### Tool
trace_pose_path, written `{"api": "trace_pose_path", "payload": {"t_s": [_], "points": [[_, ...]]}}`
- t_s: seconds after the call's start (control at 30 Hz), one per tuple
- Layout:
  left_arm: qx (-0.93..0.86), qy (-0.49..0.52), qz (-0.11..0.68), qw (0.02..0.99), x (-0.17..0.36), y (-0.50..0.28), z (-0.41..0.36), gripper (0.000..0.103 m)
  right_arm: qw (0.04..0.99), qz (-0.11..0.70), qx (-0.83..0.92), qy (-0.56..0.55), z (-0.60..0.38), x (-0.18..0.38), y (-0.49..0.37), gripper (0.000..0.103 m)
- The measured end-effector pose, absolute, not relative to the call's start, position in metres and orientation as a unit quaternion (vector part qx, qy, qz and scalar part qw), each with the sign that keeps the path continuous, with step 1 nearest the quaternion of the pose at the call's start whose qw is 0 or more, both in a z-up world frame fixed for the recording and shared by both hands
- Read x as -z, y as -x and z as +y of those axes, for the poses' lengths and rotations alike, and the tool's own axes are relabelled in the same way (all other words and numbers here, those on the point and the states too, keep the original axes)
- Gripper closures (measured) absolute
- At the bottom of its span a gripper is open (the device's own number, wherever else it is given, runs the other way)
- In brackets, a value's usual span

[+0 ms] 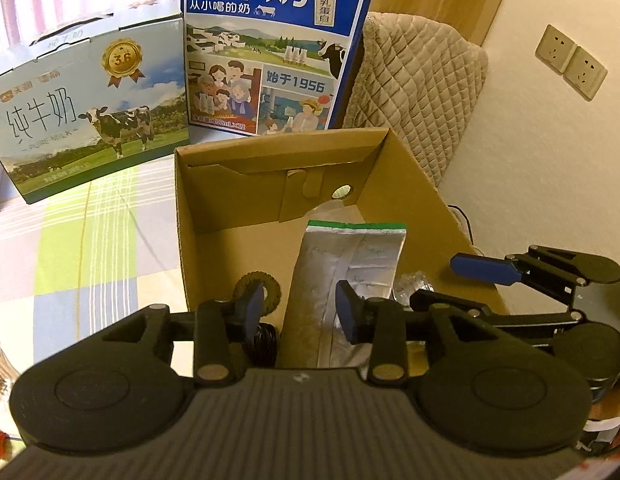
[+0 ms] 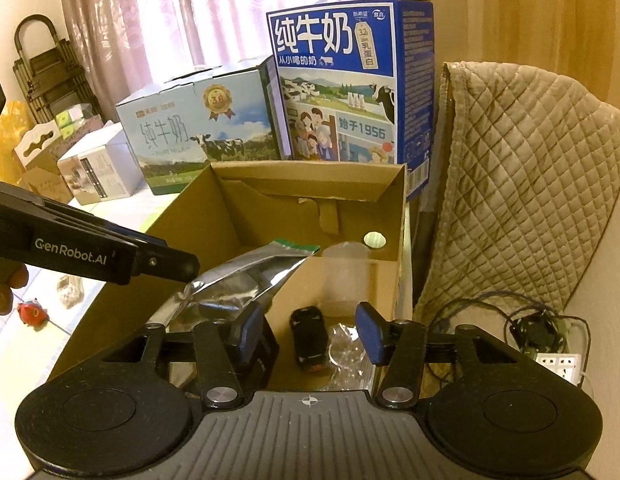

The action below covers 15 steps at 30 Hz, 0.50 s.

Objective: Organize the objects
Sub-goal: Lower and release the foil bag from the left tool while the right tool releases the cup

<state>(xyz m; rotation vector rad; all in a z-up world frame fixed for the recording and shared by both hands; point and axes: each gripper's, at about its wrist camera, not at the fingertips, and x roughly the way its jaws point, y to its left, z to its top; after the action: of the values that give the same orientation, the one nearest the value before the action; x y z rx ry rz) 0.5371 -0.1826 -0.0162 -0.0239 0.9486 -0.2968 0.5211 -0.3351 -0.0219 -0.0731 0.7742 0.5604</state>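
An open cardboard box (image 1: pixel 270 148) (image 2: pixel 302 168) stands on the table. A silver foil pouch (image 1: pixel 350 256) (image 2: pixel 246 272) with a green top edge leans tilted inside it. My left gripper (image 1: pixel 302 308) hovers open over the box, its right pad against the pouch and its left pad apart from it. The right wrist view shows the left gripper (image 2: pixel 182 266) from the side, its tip at the pouch's corner. My right gripper (image 2: pixel 310 332) (image 1: pixel 440 282) is open above a black toy car (image 2: pixel 308 340). A clear cup (image 2: pixel 346 276), crumpled clear plastic (image 2: pixel 346 348) and a brown ring (image 1: pixel 258 292) also lie in the box.
Two milk cartons, pale (image 1: pixel 90 100) (image 2: pixel 198 128) and blue (image 1: pixel 278 40) (image 2: pixel 350 80), stand behind the box. A quilted chair cover (image 1: pixel 422 92) (image 2: pixel 522 184) is to the right, with a power strip and cables (image 2: pixel 550 344) below. A checked cloth (image 1: pixel 90 240) covers the table; small boxes (image 2: pixel 94 172) sit far left.
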Motion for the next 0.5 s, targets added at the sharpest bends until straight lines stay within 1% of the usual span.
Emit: {"api": "trace_pose_path", "payload": {"t_s": [0.07, 0.1, 0.17, 0.37, 0.5], "points": [[0.142, 0.013, 0.454, 0.880, 0.014, -0.533, -0.182, 0.060, 0.888, 0.372, -0.269, 0.031, -0.337, 0.021, -0.517, 0.053], [0.141, 0.014, 0.453, 0.880, 0.013, -0.531, -0.181, 0.059, 0.888, 0.371, -0.268, 0.029, -0.338, 0.020, -0.515, 0.052], [0.141, 0.016, 0.452, 0.881, 0.011, -0.526, -0.180, 0.054, 0.889, 0.370, -0.268, 0.023, -0.340, 0.018, -0.511, 0.051], [0.138, 0.022, 0.451, 0.882, 0.006, -0.507, -0.175, 0.043, 0.891, 0.369, -0.266, 0.006, -0.347, 0.015, -0.494, 0.048], [0.134, 0.029, 0.452, 0.881, 0.003, -0.492, -0.171, 0.042, 0.891, 0.367, -0.267, -0.006, -0.353, 0.012, -0.481, 0.045]]}}
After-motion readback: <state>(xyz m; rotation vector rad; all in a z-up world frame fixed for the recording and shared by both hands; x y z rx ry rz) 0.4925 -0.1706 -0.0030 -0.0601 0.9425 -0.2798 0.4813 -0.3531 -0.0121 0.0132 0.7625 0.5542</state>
